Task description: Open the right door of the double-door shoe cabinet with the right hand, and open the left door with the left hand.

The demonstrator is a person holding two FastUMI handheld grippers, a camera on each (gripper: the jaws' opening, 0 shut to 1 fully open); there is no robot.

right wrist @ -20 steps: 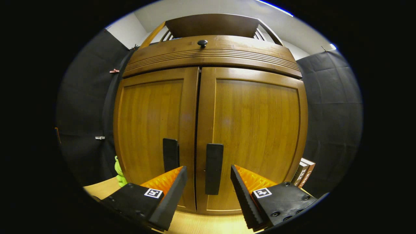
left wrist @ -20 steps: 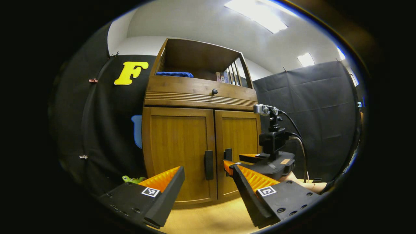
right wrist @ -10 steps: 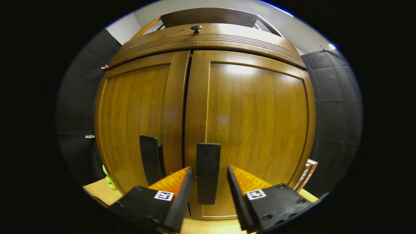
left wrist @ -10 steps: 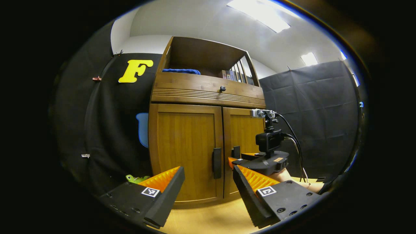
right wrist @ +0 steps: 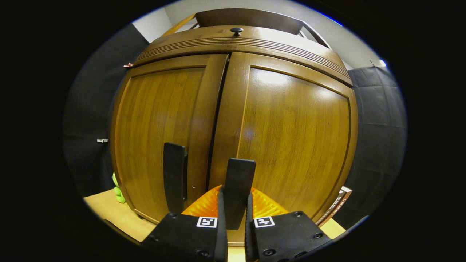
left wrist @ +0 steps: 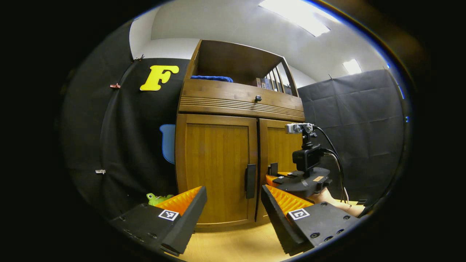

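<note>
— How was the right gripper [right wrist: 235, 214] seen?
— Its jaws were clamped on the right door's handle [right wrist: 237, 182], both doors appearing closed.
— And the left gripper [left wrist: 233, 203]?
— It was held with jaws apart, short of the left door's handle [left wrist: 250, 181] of the shoe cabinet [left wrist: 218, 163].

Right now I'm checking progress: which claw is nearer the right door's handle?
Right. The right claw is clamped on the right door handle; the left claw hangs open, back from the cabinet, roughly facing the left door handle.
</note>
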